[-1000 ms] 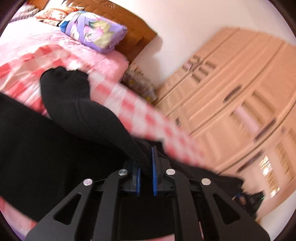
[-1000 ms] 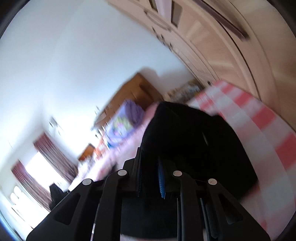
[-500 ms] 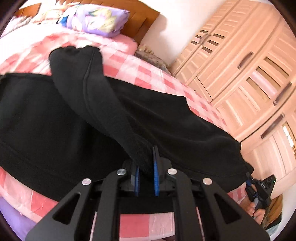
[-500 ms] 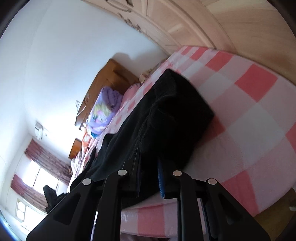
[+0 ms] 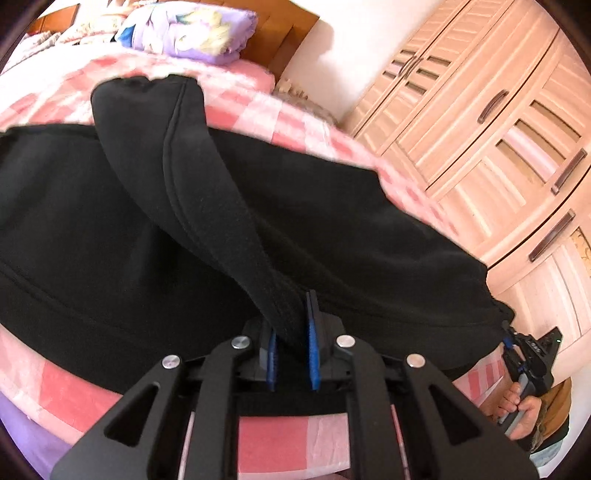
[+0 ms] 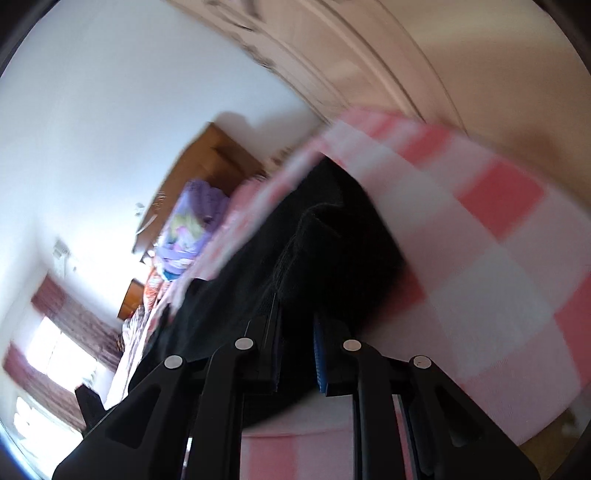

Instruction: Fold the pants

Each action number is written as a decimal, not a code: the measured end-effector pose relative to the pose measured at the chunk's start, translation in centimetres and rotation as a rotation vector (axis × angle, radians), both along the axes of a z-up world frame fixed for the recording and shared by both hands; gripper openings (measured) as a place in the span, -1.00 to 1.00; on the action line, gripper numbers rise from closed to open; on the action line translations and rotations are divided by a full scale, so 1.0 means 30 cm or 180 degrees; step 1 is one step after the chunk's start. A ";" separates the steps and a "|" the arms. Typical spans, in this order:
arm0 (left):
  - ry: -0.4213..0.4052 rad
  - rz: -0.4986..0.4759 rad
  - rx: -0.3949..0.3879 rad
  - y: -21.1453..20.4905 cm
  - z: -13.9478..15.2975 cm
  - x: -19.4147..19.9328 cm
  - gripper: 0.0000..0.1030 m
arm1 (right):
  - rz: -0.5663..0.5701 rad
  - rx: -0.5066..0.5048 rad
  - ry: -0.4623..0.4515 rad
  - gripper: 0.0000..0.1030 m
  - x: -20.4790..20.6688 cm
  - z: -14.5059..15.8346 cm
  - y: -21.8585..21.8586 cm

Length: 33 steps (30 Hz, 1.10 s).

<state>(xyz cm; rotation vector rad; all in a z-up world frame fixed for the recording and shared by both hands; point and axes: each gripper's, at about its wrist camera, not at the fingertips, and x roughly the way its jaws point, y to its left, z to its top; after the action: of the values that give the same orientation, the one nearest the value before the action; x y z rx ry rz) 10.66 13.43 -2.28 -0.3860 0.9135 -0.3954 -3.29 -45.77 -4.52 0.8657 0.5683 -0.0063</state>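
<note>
Soft black fabric pants (image 5: pixel 229 221), plain; pink-and-white checked bed sheet (image 5: pixel 280 439); purple floral-print pillow (image 5: pixel 192 29); light wood louvred wardrobe (image 5: pixel 498 122); black tool with blue finger pads (image 5: pixel 314 354).

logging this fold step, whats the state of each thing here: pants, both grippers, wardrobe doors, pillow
pants: spread on the bed, one black strip lifted off the rest
left gripper: shut on that strip
right gripper: shut on the pants' end by the bed edge
wardrobe doors: closed
pillow: lying by the headboard
</note>
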 end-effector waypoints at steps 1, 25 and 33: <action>0.0080 0.0002 -0.0008 -0.002 -0.029 0.002 -0.75 | -0.0012 0.0085 0.0012 -0.78 -0.014 -0.027 -0.010; -0.0285 0.0050 0.0281 -0.013 -0.004 -0.066 -0.71 | -0.0085 -0.0179 0.0153 -0.80 -0.014 -0.015 0.029; -0.0032 0.0030 -0.0201 0.033 -0.047 -0.059 -0.50 | -0.0020 0.0102 0.0149 -0.47 -0.022 -0.016 0.024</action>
<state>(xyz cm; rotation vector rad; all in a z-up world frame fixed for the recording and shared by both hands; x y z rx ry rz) 8.88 14.43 -3.69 -0.4457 0.8906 -0.4180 -3.94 -45.05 -4.99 0.9002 0.6109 -0.0234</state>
